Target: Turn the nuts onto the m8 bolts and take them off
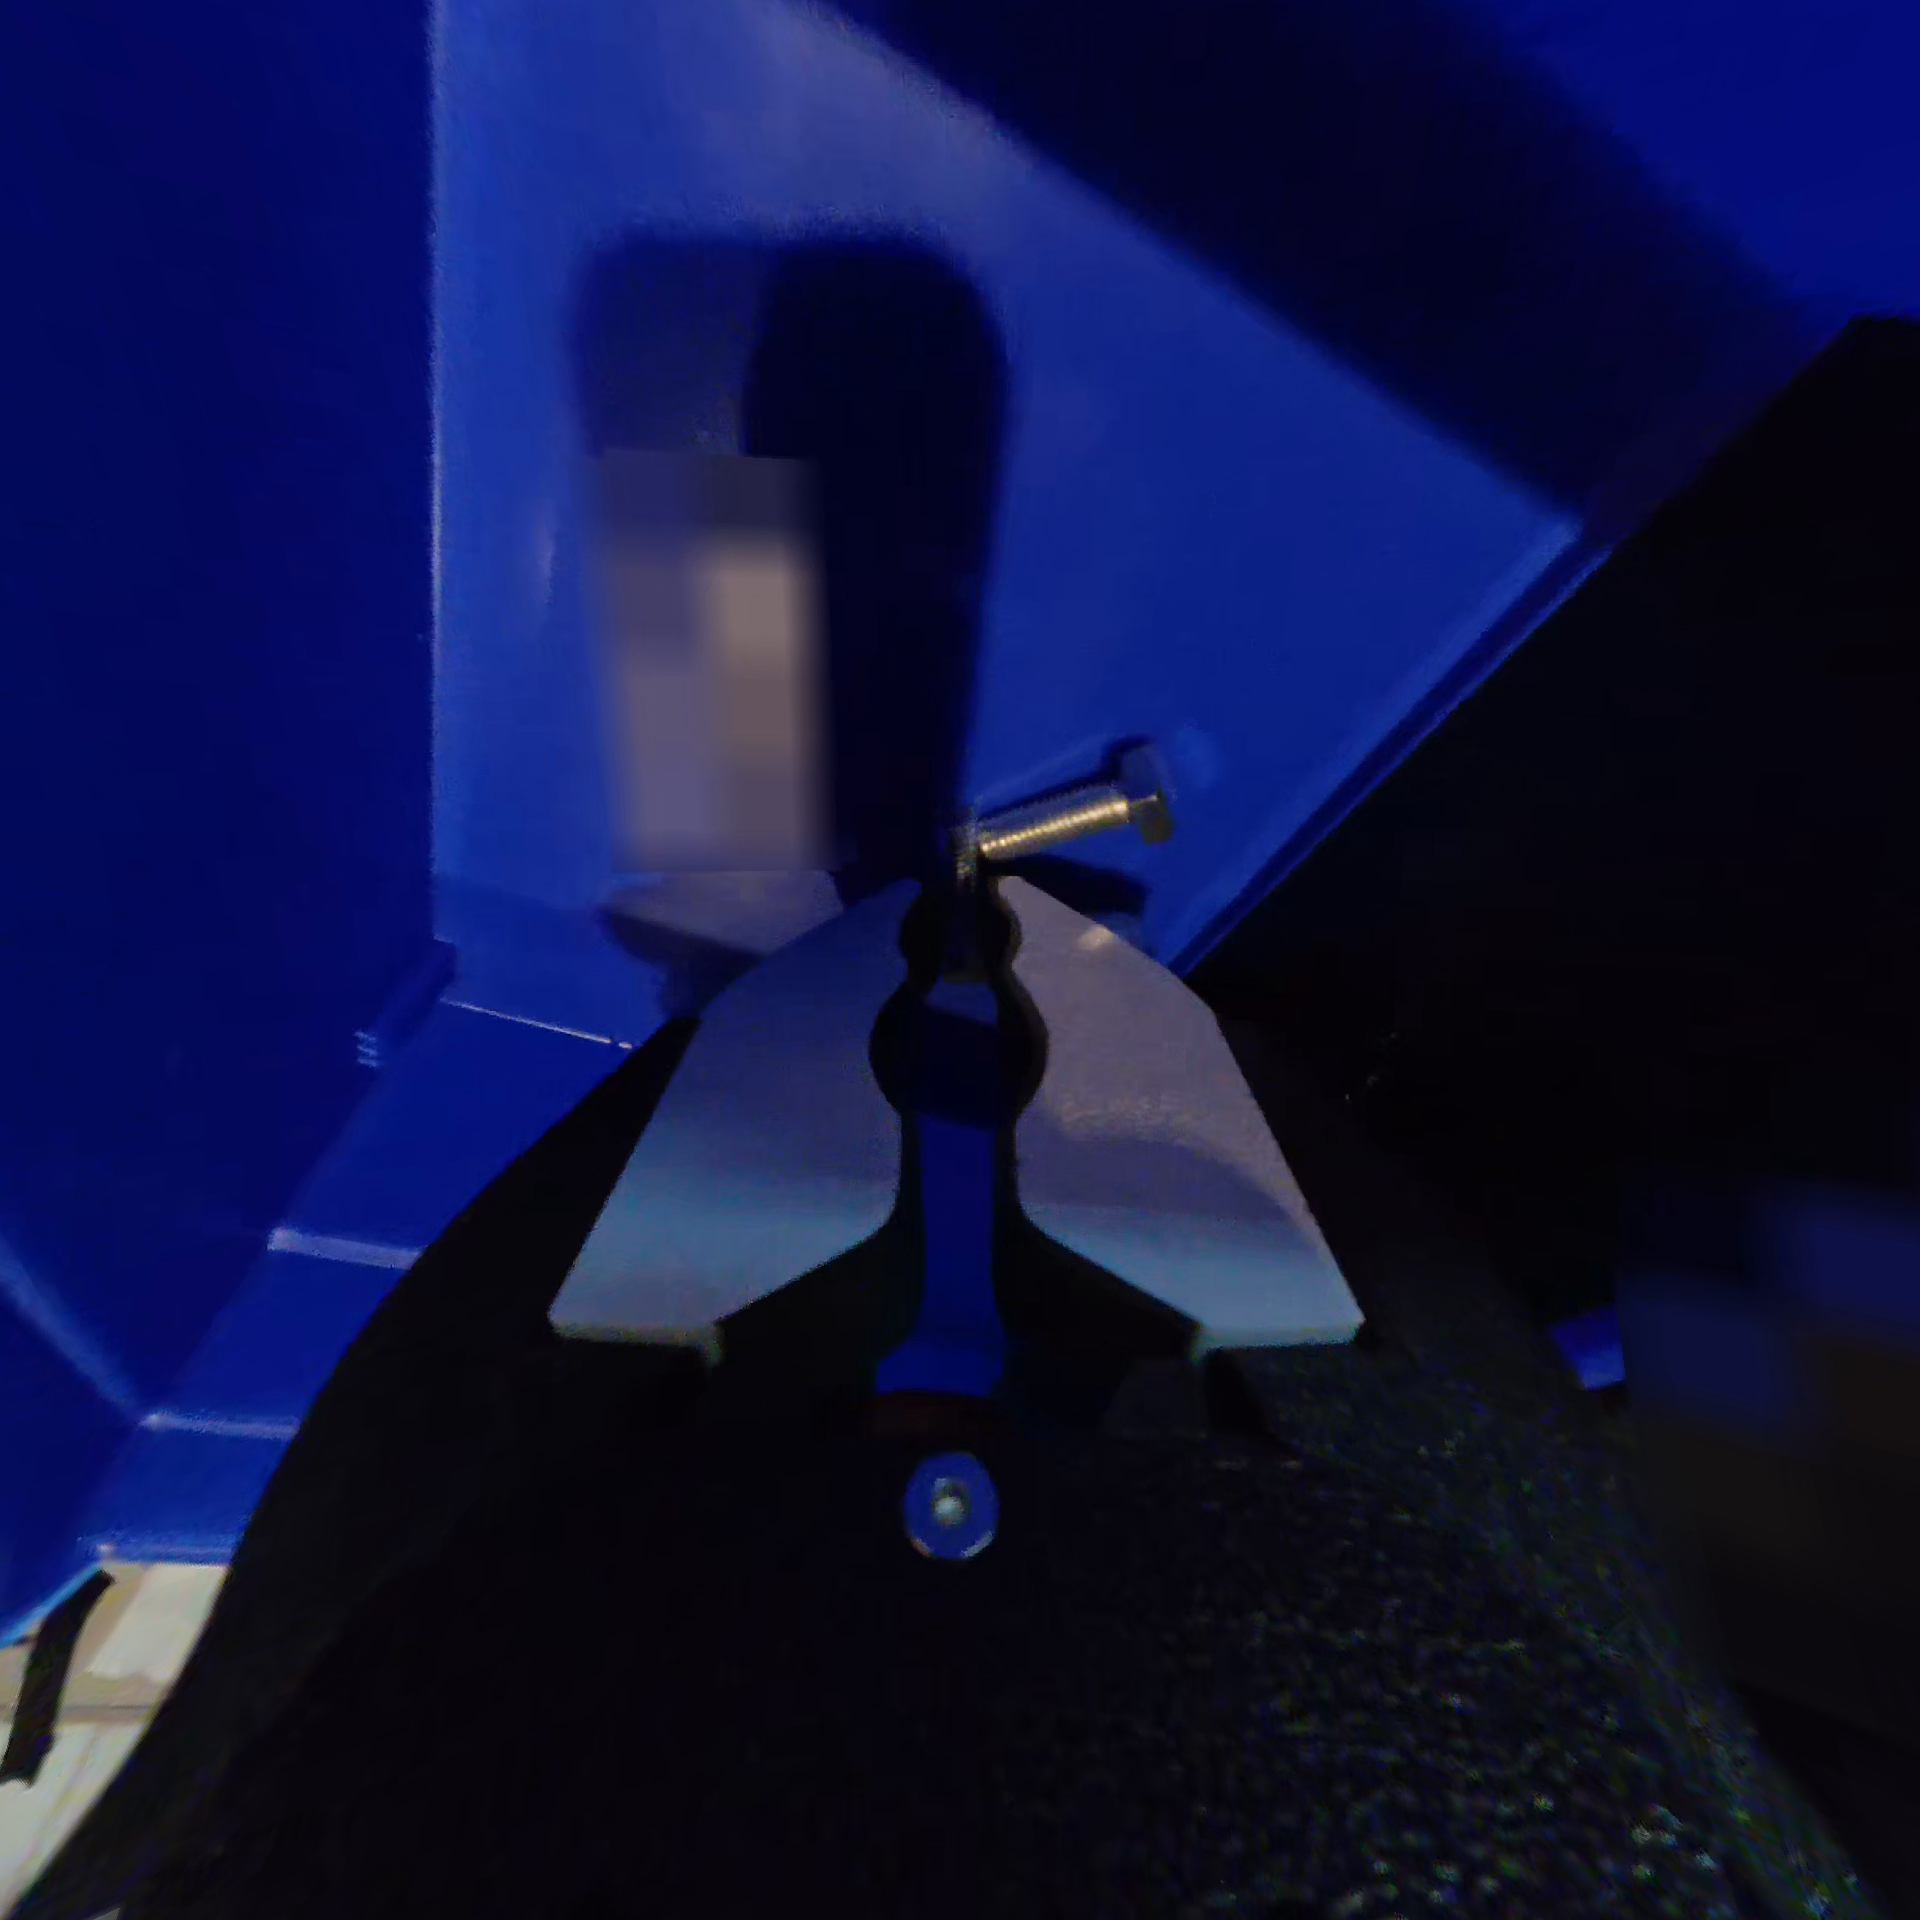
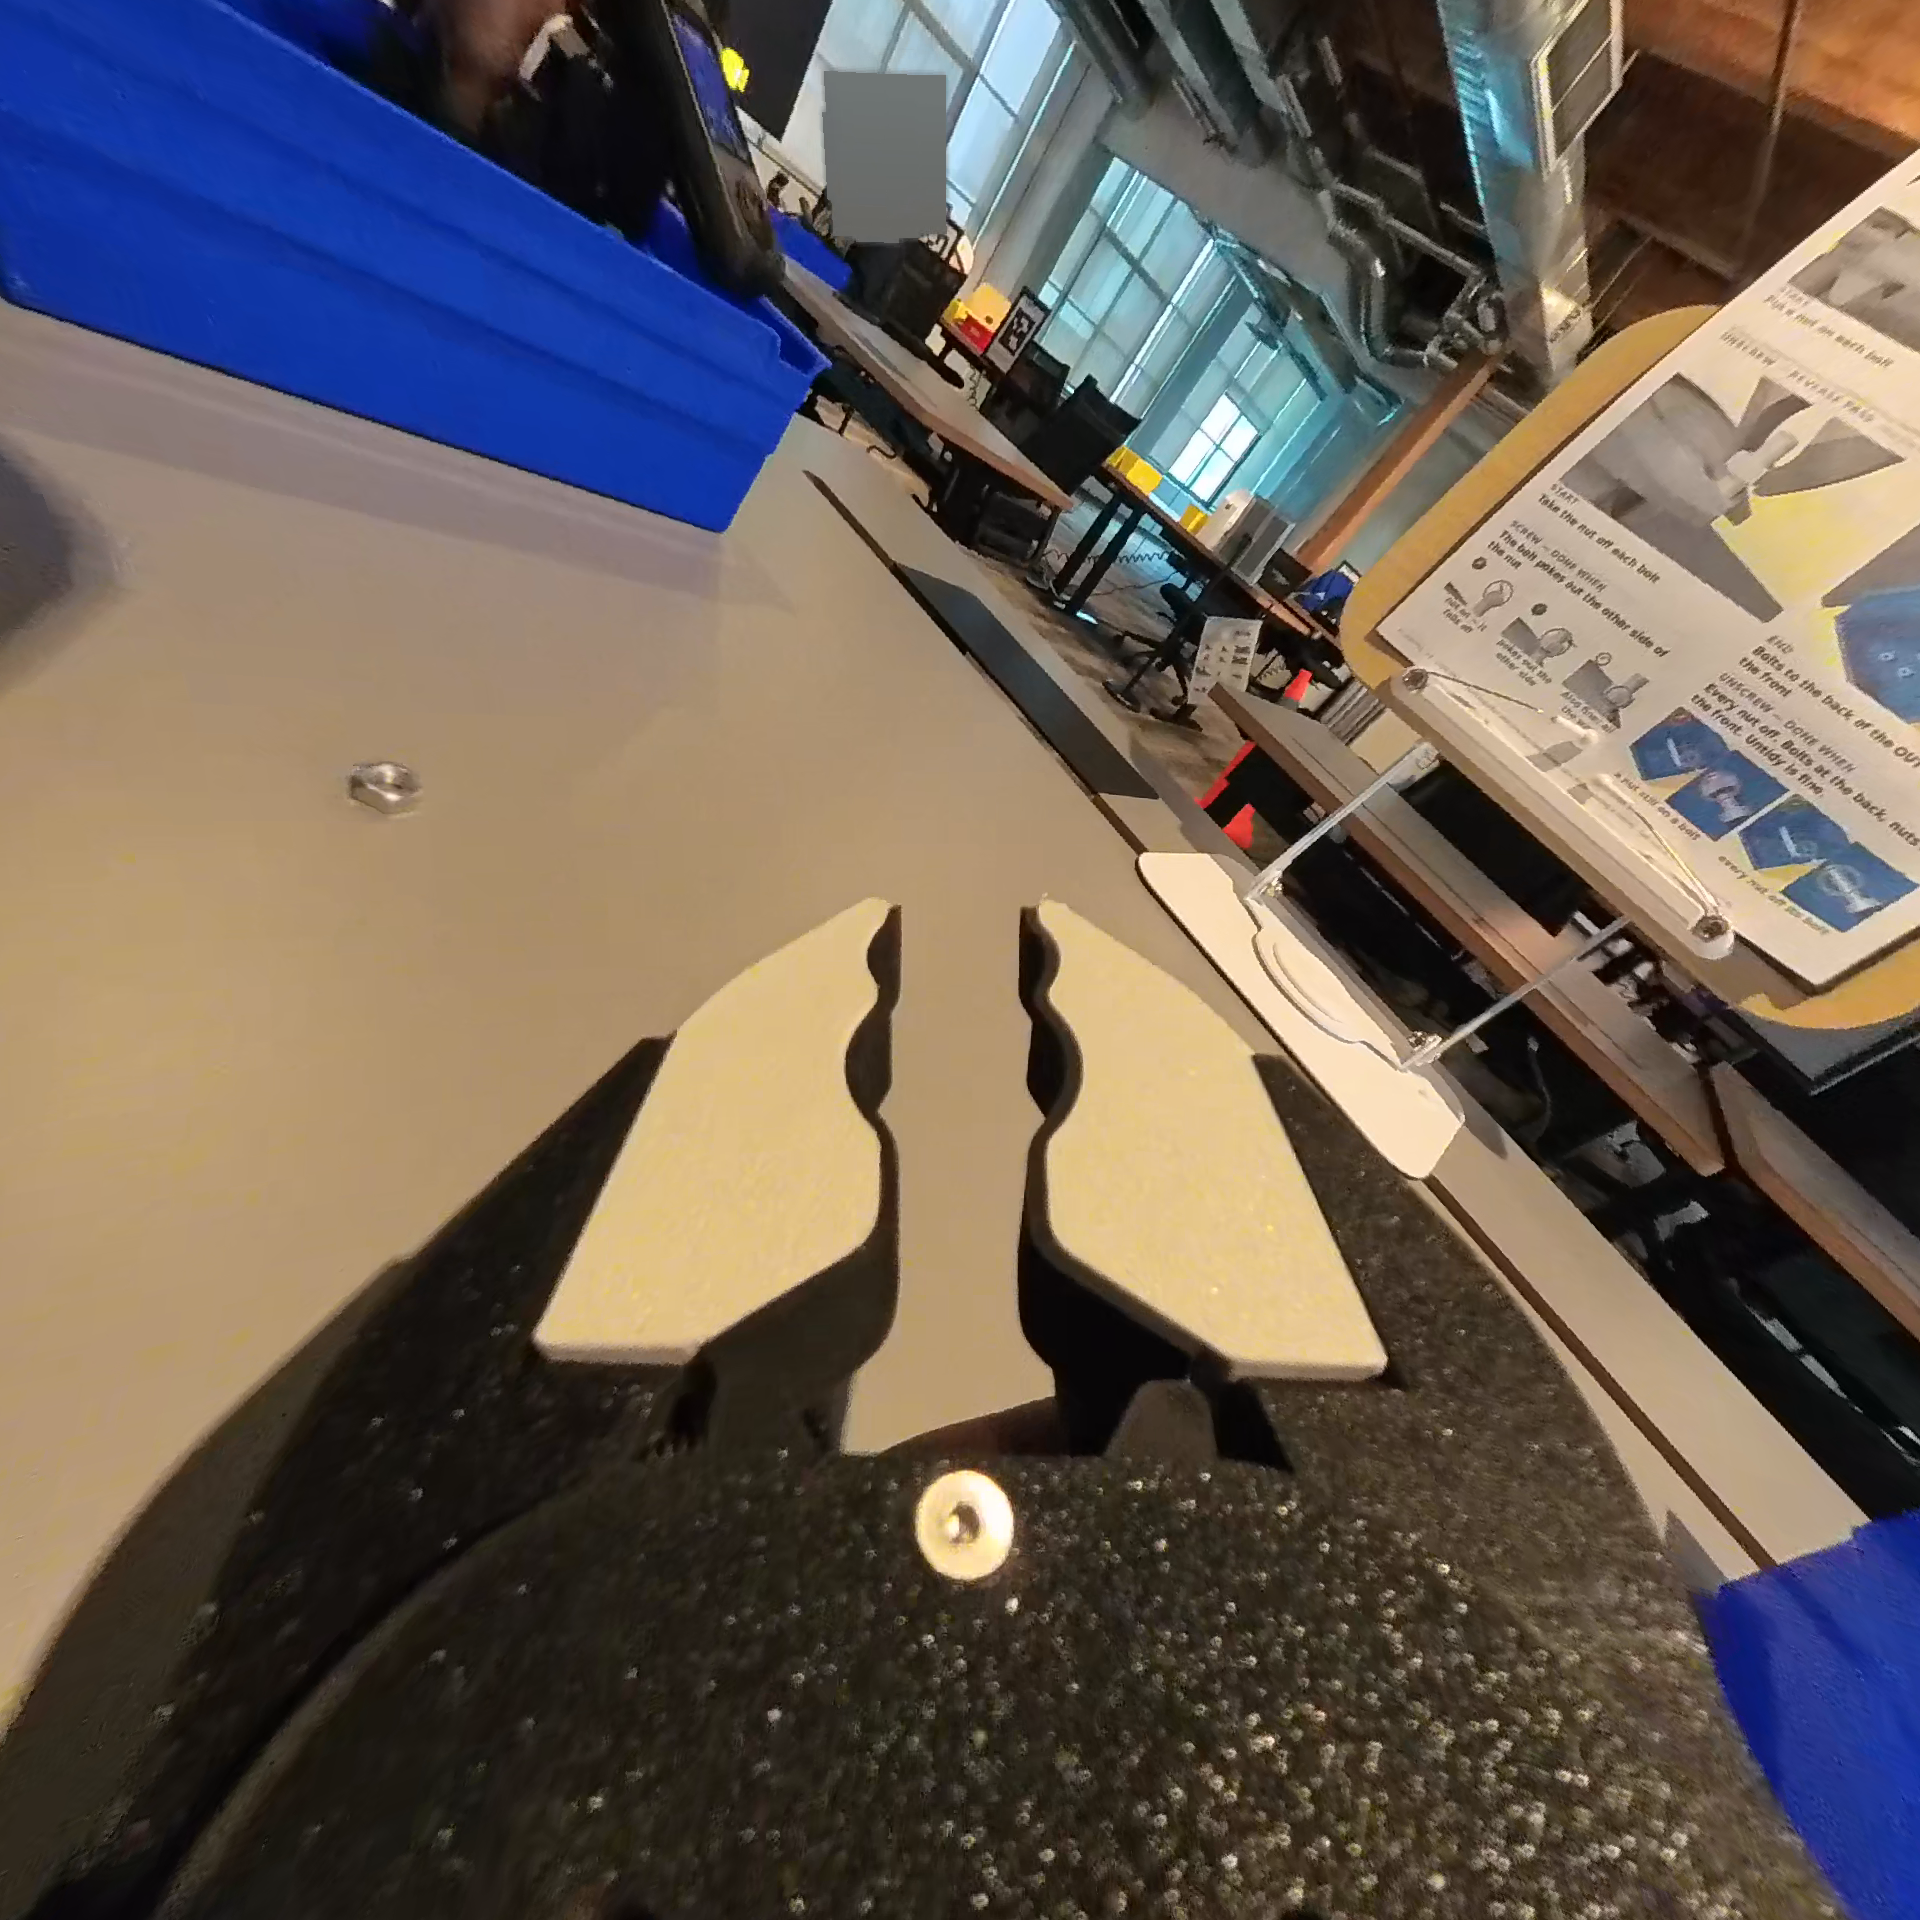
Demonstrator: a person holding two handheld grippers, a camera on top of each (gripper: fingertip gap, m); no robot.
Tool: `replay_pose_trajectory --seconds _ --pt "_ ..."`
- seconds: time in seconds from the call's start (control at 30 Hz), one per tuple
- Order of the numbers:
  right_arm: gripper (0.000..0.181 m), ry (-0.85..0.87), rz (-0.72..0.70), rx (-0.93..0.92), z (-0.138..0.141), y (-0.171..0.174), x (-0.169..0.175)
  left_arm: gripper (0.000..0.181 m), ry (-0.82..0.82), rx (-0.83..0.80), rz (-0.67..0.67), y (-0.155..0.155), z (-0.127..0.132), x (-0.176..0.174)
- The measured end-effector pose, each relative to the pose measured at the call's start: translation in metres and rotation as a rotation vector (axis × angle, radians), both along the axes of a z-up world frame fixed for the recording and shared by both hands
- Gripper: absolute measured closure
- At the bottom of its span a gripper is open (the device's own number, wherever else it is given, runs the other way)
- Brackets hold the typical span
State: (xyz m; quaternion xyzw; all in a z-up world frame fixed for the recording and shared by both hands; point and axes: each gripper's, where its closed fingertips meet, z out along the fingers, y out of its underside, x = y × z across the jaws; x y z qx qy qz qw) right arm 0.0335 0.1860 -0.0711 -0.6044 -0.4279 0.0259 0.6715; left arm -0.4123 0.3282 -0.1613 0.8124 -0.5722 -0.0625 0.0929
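Note:
In the left wrist view my left gripper [image 1: 958, 914] is inside a blue bin [image 1: 1195, 540]. It is shut on a nut [image 1: 964, 850] that sits on the end of a silver bolt [image 1: 1070, 812]. The bolt's hex head [image 1: 1148, 795] points toward the bin's far wall. In the right wrist view my right gripper [image 2: 961, 920] is open and empty, low over a grey table [image 2: 520, 675]. A loose silver nut [image 2: 384, 784] lies on the table, ahead of it and to the left.
A blue bin [image 2: 395, 301] stands on the table at the upper left of the right wrist view. An instruction board [image 2: 1683, 623] on a clear stand [image 2: 1340, 997] is at the table's right edge. Blue tape [image 2: 1829, 1704] sits at the lower right. Other tables stand beyond.

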Motion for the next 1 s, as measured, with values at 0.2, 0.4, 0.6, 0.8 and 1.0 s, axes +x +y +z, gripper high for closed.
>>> replay_pose_trajectory --seconds 0.2,0.4,0.6,0.8,1.0 --pt "0.160 0.025 0.031 0.027 0.006 -0.008 0.004 0.173 -0.097 0.214 0.062 0.021 0.036 0.005" --pt "0.161 0.109 0.056 0.033 0.014 -0.011 0.009 0.174 -0.646 0.474 -0.002 0.012 0.136 0.149" --pt "0.161 0.308 0.021 -0.075 0.027 -0.007 0.033 0.174 -1.343 0.334 -0.094 -0.092 0.161 0.365" --pt "0.164 0.327 0.066 -0.290 0.007 -0.011 0.062 0.174 -1.218 0.230 -0.098 -0.169 0.052 0.462" --pt "0.166 0.180 0.077 -0.366 -0.009 -0.020 0.069 0.174 -1.104 0.261 -0.028 -0.202 0.014 0.475"
